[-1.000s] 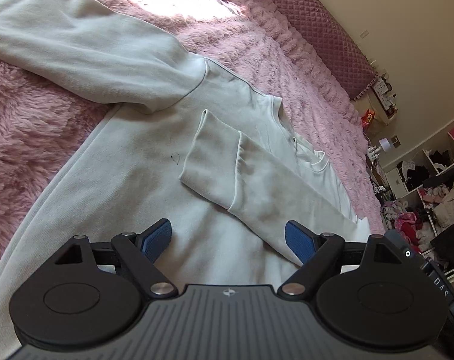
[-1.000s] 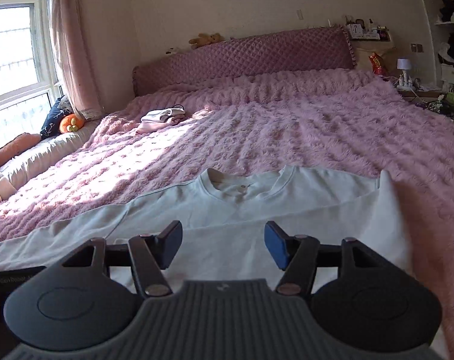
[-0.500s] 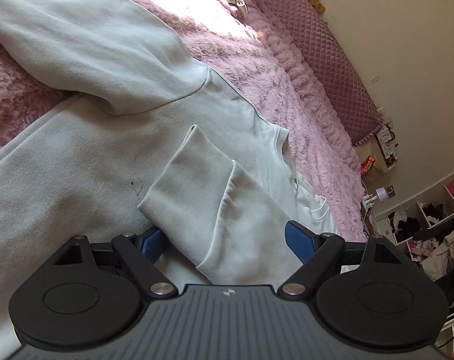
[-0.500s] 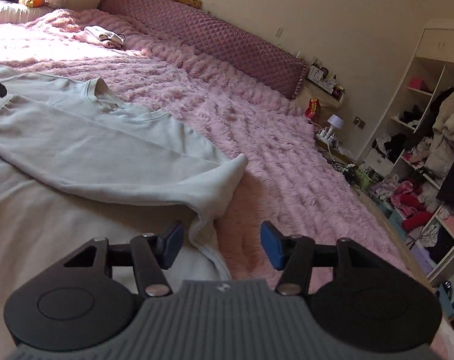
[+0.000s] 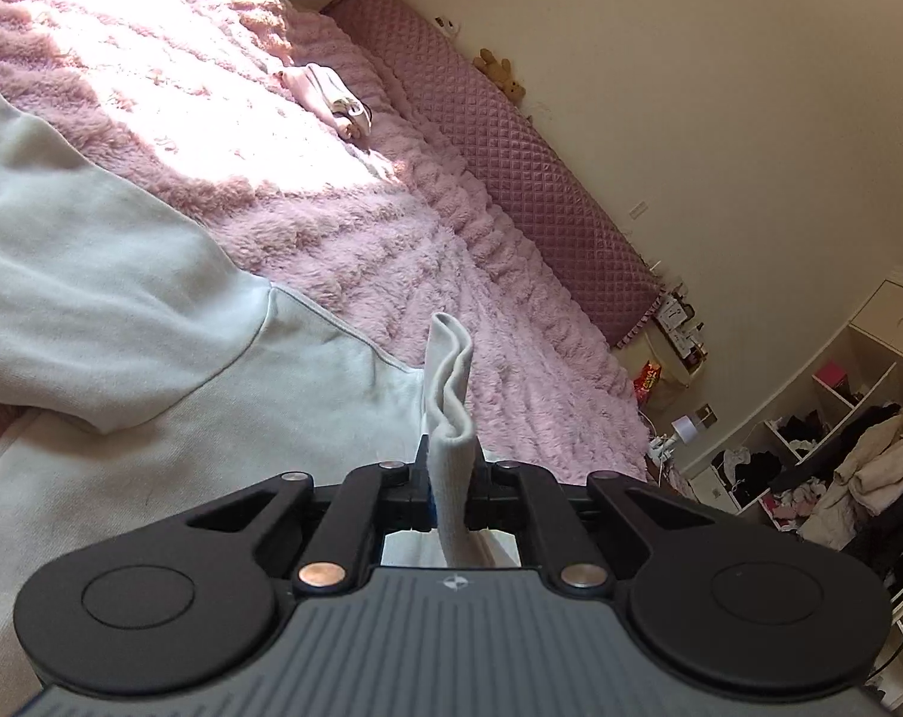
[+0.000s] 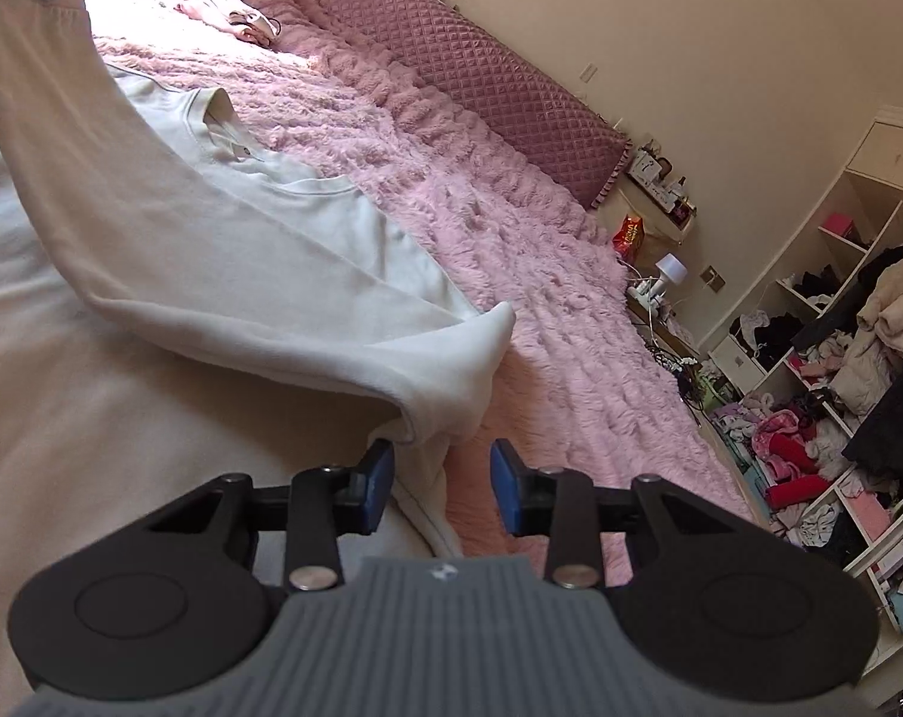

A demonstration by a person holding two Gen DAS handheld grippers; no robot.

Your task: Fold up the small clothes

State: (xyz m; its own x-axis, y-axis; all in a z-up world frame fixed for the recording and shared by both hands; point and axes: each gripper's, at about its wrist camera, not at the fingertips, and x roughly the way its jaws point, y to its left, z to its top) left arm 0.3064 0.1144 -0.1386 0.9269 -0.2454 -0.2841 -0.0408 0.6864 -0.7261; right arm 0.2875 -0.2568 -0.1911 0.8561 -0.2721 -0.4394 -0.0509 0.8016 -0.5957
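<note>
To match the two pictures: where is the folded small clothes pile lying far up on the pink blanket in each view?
Left wrist: small clothes pile, upper centre-left, on sunlit pink blanket.
Right wrist: small clothes pile, top left.
Shared landmark: the quilted headboard beyond it.

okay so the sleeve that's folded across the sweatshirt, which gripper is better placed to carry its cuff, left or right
Left, probably. The left gripper is already shut on the sleeve cuff. The right gripper is closing around the sweatshirt's shoulder corner, pads not yet pressing it.
</note>
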